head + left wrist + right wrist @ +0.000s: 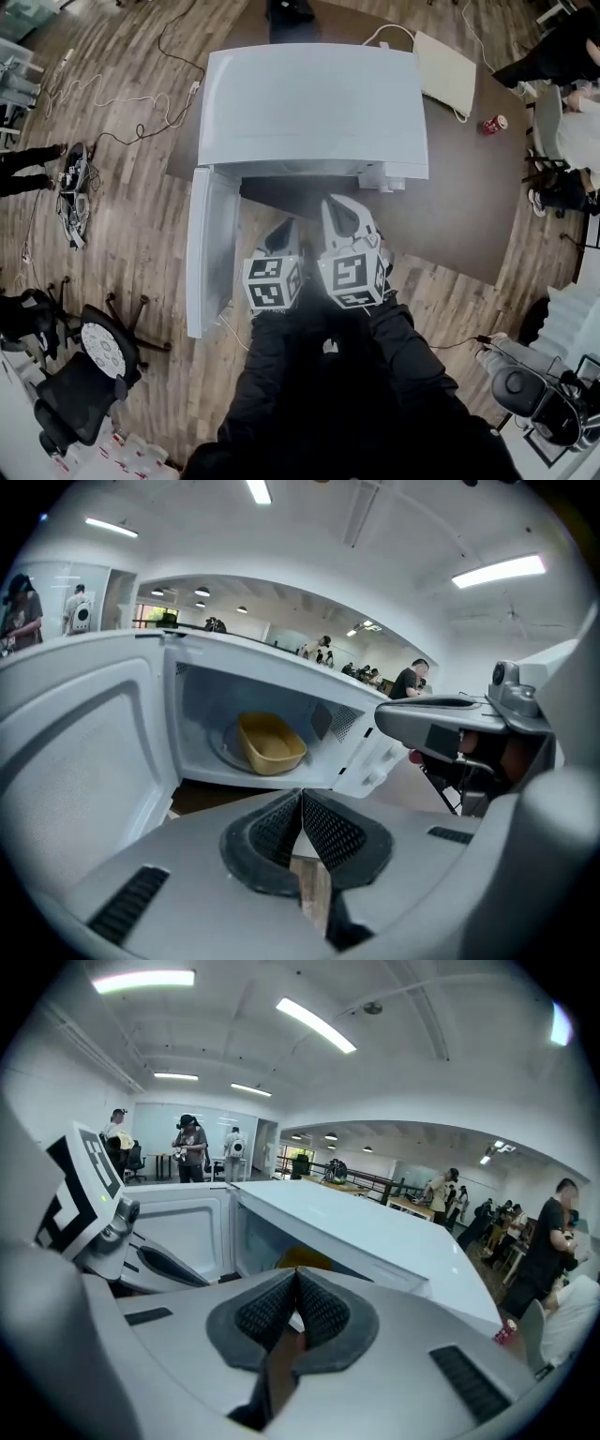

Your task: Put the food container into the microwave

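A white microwave [314, 108] stands on a dark table [469, 197], its door [208, 248] swung open to the left. Through the left gripper view, a yellow food container [270, 742] sits on the turntable inside the microwave cavity [202, 714]. Only the container's yellow top [302, 1258] peeks over the jaws in the right gripper view. My left gripper [281, 230] [302, 808] is shut and empty, held just in front of the opening. Beside it, my right gripper [340, 204] [295, 1288] is shut with nothing in it, a little nearer the cavity.
A red can [494, 124] and a flat white device [445, 70] lie on the table right of the microwave. An office chair [84, 366] stands at the lower left, cables run over the wood floor [122, 112], and people sit at the right [572, 122].
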Available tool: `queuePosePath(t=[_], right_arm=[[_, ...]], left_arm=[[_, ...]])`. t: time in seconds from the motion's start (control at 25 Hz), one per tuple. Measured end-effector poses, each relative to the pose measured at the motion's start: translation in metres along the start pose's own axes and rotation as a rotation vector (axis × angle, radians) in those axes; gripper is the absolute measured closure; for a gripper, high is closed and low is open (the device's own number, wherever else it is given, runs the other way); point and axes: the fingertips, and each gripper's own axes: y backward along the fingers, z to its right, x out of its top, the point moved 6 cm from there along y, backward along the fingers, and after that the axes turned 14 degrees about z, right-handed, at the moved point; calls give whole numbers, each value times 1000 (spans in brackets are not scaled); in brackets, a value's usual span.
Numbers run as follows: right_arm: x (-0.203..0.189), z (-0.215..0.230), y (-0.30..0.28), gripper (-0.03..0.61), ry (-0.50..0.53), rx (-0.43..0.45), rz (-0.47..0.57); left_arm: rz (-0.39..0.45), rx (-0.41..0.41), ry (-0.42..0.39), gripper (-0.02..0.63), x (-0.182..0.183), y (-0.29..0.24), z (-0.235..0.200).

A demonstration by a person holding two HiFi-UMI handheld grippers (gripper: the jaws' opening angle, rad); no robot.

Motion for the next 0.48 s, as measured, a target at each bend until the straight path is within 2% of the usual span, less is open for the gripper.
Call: queuePosePath(t=[0.32,0.48], right_arm=[[38,22,68,555,-67,-105,107],[57,29,101,554,-100,-134,160]], left_arm=[[144,-59,-64,580,48,34,59],[183,-90,-109,580,64,50,88]])
